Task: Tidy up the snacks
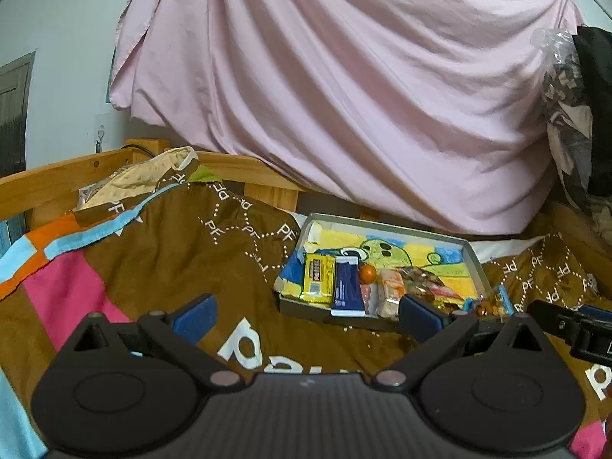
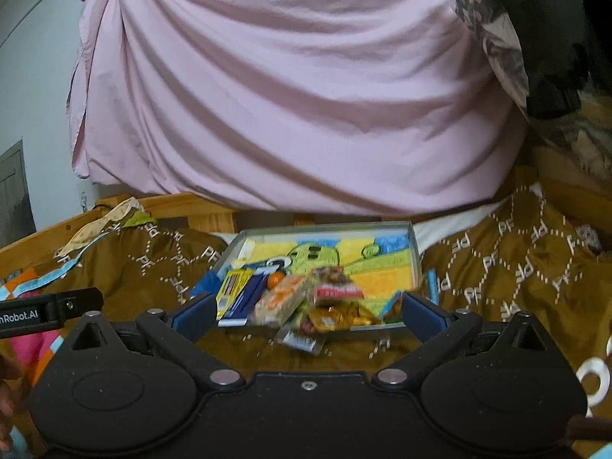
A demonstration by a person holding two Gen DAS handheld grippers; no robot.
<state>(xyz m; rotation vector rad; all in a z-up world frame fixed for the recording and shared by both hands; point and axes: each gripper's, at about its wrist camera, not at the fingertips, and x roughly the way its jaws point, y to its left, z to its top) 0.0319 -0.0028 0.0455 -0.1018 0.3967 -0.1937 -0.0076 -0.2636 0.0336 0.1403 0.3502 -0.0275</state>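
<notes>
A shallow grey box [image 1: 472,256] with a colourful drawing inside lies on the brown bedspread; it also shows in the right wrist view [image 2: 415,256]. Along its near side lie a yellow packet [image 1: 318,278], a dark blue packet [image 1: 347,287], a small orange ball [image 1: 368,272], an orange-white wrapped bar [image 1: 389,292] and several crinkly wrappers [image 2: 336,302]. A small wrapped snack [image 2: 300,340] lies on the bedspread just in front of the box. My left gripper [image 1: 306,315] is open and empty, short of the box. My right gripper [image 2: 306,315] is open and empty before the box's near edge.
A brown patterned bedspread [image 1: 172,252] covers the bed, with a wooden bed rail [image 1: 49,179] behind. A pink sheet [image 1: 344,95] hangs at the back. A blue wrapped snack [image 1: 501,302] lies right of the box. Bundled cloth and a dark garment [image 2: 535,38] hang at the right.
</notes>
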